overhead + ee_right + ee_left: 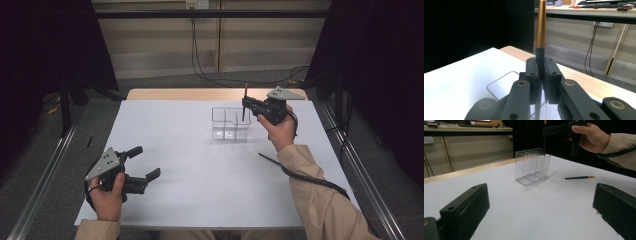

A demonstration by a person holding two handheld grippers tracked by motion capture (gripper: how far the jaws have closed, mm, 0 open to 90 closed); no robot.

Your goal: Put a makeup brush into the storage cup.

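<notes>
A person sits at a white tabletop (200,190) holding a set of tongs in each hand. The right tongs (246,104), at the far right, are pressed together on a dark pen (245,102) with a gold end, held upright. Its lower tip hangs just at the top edge of a clear plastic organiser (229,123) that stands at the far middle of the tabletop. In the right gripper view the two black jaws clamp the pen's dark barrel (539,60), with the gold part rising above them.

The left tongs (145,162) rest at the near left, well apart from the organiser, jaws spread with nothing between them.

The step in hand looks like dropping the pen into the organiser. The next move probably calls for lowering the tip straight down into a compartment, keeping it upright and clear of the thin walls, then letting go.

Counted: two pens, one held and a second pen (272,161) lying flat on the tabletop at the near right, beside the right forearm; one organiser, with what look like three compartments; two sets of tongs.
</notes>
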